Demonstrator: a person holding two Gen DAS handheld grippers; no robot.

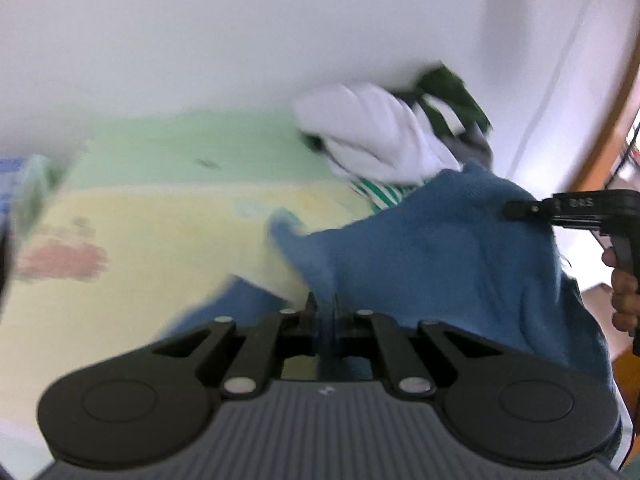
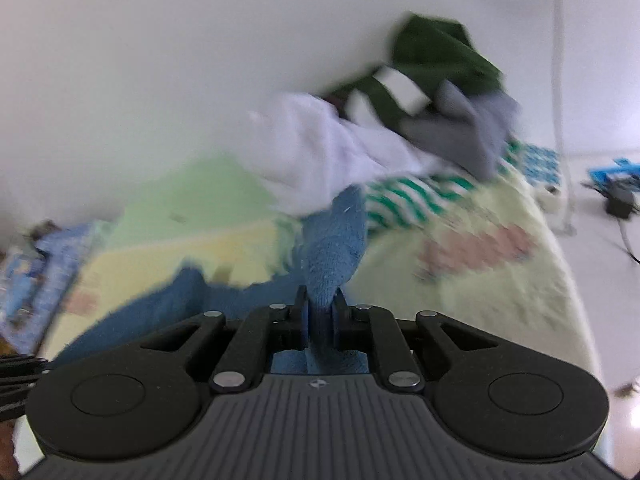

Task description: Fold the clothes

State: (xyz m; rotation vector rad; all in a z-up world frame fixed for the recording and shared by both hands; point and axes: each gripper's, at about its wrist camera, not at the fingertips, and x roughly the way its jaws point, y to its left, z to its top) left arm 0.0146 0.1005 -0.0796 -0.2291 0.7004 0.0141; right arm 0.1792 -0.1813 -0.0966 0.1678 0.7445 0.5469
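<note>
Left wrist view is showing the left gripper (image 1: 324, 304) clamping the near edge of a blue garment (image 1: 440, 248), its jaws nearly together on the cloth, while the right gripper (image 1: 516, 209) is reaching in from the right, pinching the same garment at its far side. In the right wrist view the right gripper (image 2: 322, 300) is squeezing a bunched fold. The garment is stretching between both grippers above the yellow-green bedspread (image 1: 160, 216), with a pile of unfolded clothes (image 1: 384, 132) lying beyond
</note>
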